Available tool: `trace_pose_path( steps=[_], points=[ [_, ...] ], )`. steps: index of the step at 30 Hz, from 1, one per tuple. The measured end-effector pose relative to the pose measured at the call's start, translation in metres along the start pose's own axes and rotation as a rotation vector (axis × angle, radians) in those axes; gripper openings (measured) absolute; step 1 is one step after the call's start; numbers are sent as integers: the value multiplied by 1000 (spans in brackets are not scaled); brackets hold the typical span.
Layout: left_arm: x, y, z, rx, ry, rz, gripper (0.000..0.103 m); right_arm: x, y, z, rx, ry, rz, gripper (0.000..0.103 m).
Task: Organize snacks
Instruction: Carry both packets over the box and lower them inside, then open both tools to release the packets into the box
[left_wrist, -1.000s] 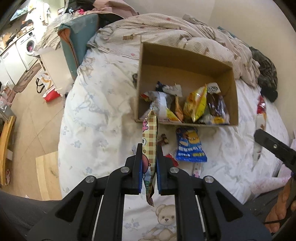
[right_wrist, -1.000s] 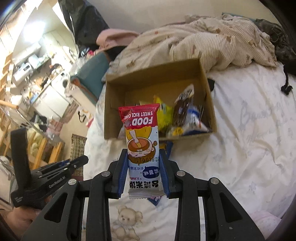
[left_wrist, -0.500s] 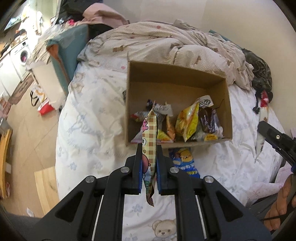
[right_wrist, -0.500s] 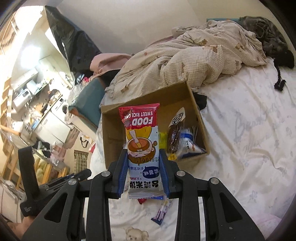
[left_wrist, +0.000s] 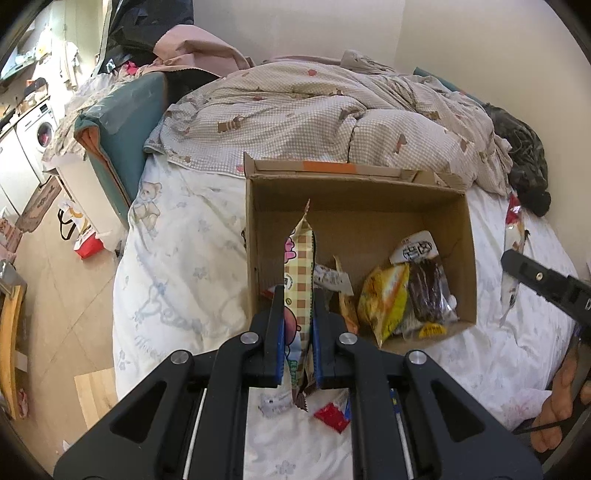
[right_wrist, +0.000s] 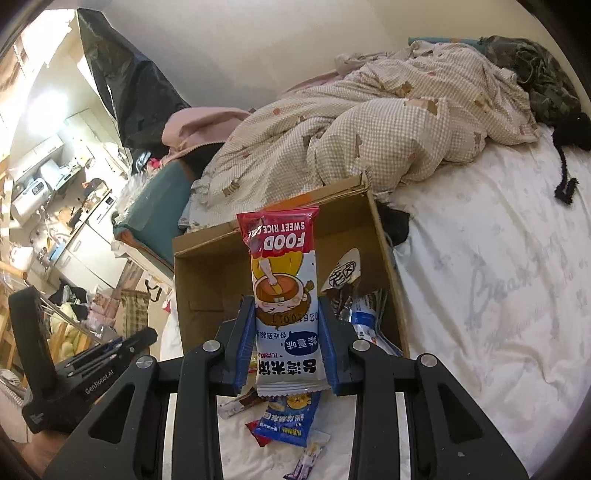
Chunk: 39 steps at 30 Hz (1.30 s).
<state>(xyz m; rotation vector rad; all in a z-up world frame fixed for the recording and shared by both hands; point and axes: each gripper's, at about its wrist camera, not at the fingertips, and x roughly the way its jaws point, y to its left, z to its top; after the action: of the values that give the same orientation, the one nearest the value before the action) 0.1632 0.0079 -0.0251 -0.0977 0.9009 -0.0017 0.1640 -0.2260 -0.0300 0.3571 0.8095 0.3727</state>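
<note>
An open cardboard box (left_wrist: 255, 236) (right_wrist: 192, 284) lies on the bed with several snack packets inside, among them a yellow packet (left_wrist: 386, 299) and a dark brown one (left_wrist: 428, 291). My left gripper (left_wrist: 298, 295) is shut on a thin checkered snack packet (left_wrist: 301, 266) seen edge-on, its top reaching over the box's near left corner. My right gripper (right_wrist: 286, 306) is shut on a flat white packet with a red top marked "sweet rice cake" (right_wrist: 282, 295), held upright before the box. The right gripper's body (left_wrist: 543, 284) shows at the right edge of the left wrist view.
A rumpled checked quilt (left_wrist: 314, 118) is heaped behind the box. Loose packets lie on the sheet in front: a blue one (right_wrist: 291, 417) and a red one (left_wrist: 332, 415). The bed's left edge drops to a tiled floor (left_wrist: 59, 295). A teal cushion (left_wrist: 125, 125) stands at the bed's left.
Both grippers have moved forward toward the box with their packets still held. The box now looks larger and closer, and the loose packets on the sheet have slid under the grippers.
</note>
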Motion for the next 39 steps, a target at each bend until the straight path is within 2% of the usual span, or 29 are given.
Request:
trace_pose_path(
  steps=[6,10,15,19,23,26,30,33,34,36,37,39],
  points=[
    [24,3,8,-10,19,-4,9,34,9,8,-44,50,-18,34],
    [37,3,3,2,7,-34,9,55,7,13,-73,77,-87,34],
    [45,6,3,12,-4,-16,9,77,-6,14,-43,129,-134,34],
    [50,7,5,5,12,-35,9,87,-18,12,12,184,-133,34],
    [49,3,6,15,8,-39,9,88,-22,10,12,205,-168,34],
    [48,-1,4,40,-2,-31,9,87,-25,10,24,203,-161,34],
    [47,-7,2,50,-7,-44,10,84,-32,14,101,189,-74,34],
    [46,-6,2,43,-17,-46,10,80,-36,17,154,152,-42,37],
    [46,-6,2,41,-17,-43,10,79,-37,18,169,143,-42,39],
    [46,-4,1,30,-19,-41,10,75,-41,19,198,125,-51,59],
    [46,-3,1,25,-17,-40,10,73,-42,20,211,114,-54,77],
    [48,-2,0,18,-3,-49,11,68,-42,21,213,80,-59,81]
  ],
)
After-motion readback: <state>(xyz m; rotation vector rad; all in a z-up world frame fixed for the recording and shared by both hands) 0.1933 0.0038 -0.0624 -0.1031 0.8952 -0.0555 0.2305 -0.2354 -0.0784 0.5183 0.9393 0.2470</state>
